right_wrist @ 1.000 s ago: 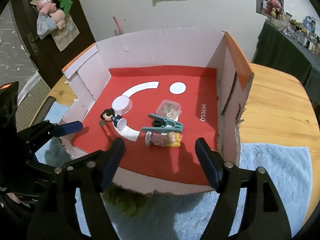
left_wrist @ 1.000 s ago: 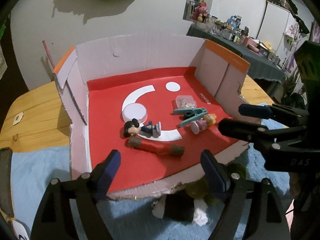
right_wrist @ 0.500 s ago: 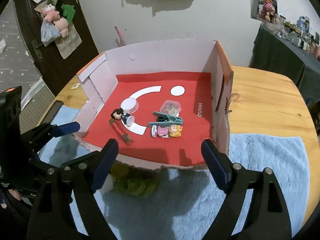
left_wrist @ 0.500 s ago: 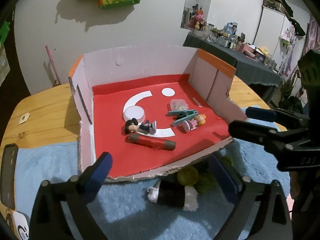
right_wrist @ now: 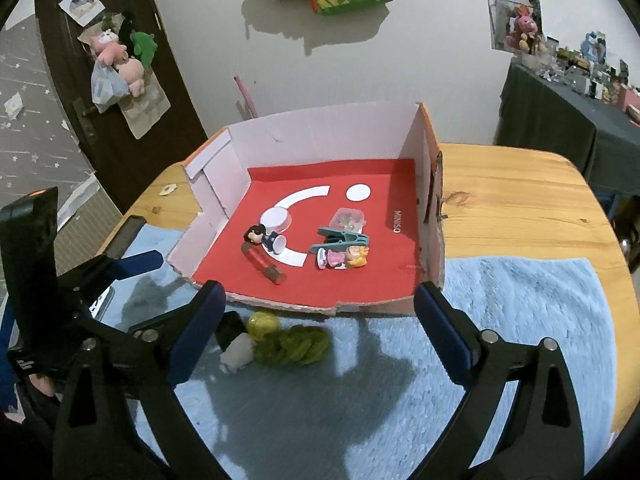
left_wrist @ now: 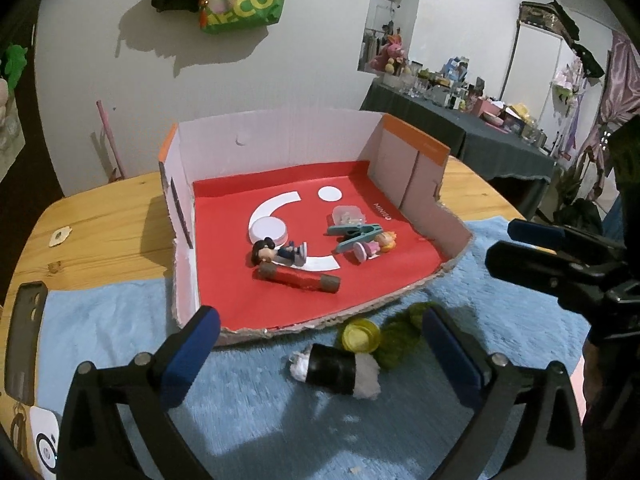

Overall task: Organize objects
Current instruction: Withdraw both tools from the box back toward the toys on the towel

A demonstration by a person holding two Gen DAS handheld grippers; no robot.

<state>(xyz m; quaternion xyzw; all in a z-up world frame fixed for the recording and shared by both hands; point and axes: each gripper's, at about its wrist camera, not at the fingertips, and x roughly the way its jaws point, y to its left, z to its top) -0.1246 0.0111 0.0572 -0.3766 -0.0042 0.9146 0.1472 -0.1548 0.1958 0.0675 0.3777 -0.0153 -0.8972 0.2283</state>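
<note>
Wooden surface with a blue towel over its near part carried the open cardboard box, torn front wall facing both grippers. Box floor already held most items: white lid near the middle, dark-haired figurine just in front of it, red tube touching that figurine on the near side; toward the right wall a clear small container, teal clothespin and blonde figurine bunched together. Left outside, on the towel against the box's near edge: black-and-white roll, yellow cap, green yarn clump, all touching or nearly so. Left gripper hung over those leftovers, jaws just opened wide, nothing pressed between the pads. Right gripper likewise, jaws just opened wide and holding nothing, yarn and cap below the gap. Judgement: roughly two thirds done; three loose items remained to go into the box, and neither gripper had started on one.
</note>
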